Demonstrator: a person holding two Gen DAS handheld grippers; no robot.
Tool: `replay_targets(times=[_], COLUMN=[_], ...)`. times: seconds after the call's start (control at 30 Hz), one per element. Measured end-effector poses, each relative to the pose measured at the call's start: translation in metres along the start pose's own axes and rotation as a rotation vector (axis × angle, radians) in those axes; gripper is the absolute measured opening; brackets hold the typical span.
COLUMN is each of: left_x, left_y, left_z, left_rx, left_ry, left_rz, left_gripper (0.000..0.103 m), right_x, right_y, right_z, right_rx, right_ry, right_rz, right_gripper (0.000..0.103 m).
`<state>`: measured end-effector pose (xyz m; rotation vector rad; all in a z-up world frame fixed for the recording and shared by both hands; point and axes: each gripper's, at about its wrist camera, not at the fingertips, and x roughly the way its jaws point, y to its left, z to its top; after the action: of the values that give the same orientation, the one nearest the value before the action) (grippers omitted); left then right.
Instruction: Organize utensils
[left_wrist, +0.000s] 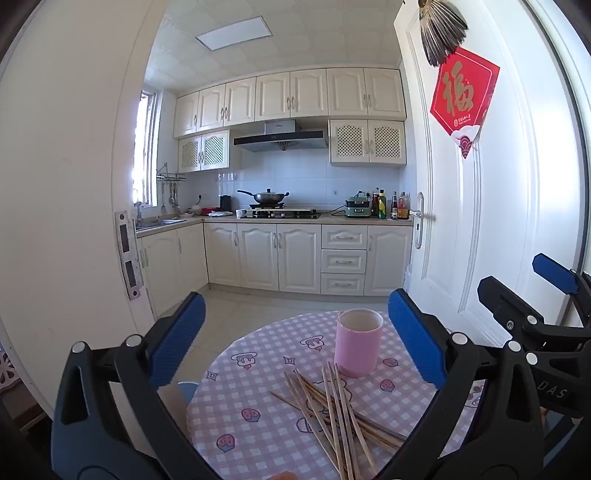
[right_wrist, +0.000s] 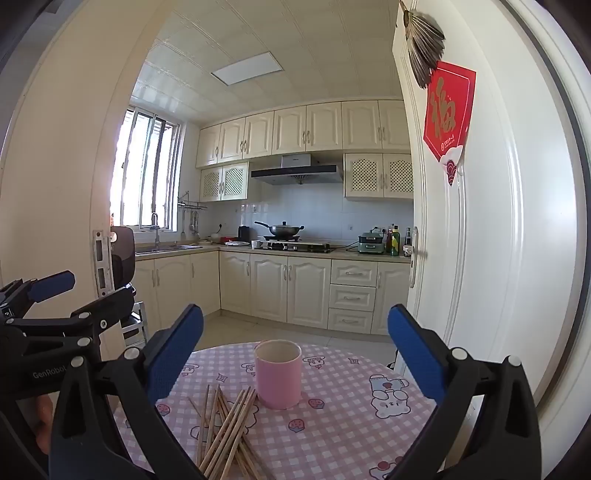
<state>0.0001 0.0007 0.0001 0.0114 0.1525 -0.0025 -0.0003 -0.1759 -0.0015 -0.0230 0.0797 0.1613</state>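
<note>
A pile of several wooden chopsticks (left_wrist: 334, 410) lies on a round table with a pink checked cloth (left_wrist: 258, 387). An empty pink cup (left_wrist: 357, 341) stands upright just behind the pile. In the right wrist view the chopsticks (right_wrist: 225, 424) lie left of the cup (right_wrist: 277, 373). My left gripper (left_wrist: 295, 339) is open and empty, held above the table's near side. My right gripper (right_wrist: 295, 354) is open and empty too, beside the left one. The right gripper also shows at the right edge of the left wrist view (left_wrist: 532, 291); the left gripper shows at the left edge of the right wrist view (right_wrist: 70, 295).
An open white door (left_wrist: 480, 221) with a red paper sign (left_wrist: 463, 96) stands close on the right of the table. A white door frame (left_wrist: 74, 184) is on the left. The kitchen with cabinets and a stove (left_wrist: 280, 212) lies beyond the table.
</note>
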Motion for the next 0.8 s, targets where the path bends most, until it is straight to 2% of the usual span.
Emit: replay_targets(times=[0.8], left_x=[-0.0009], left_y=[0.003], left_z=[0.0013], left_rx=[0.018], left_ry=[0.002], left_rz=[0.003], left_gripper=[0.097], right_x=[0.0018], right_y=[-0.0002], right_z=[-0.0006], right_rx=[-0.005], right_ry=[-0.006], right_rz=[-0.003], right_gripper=[0.096])
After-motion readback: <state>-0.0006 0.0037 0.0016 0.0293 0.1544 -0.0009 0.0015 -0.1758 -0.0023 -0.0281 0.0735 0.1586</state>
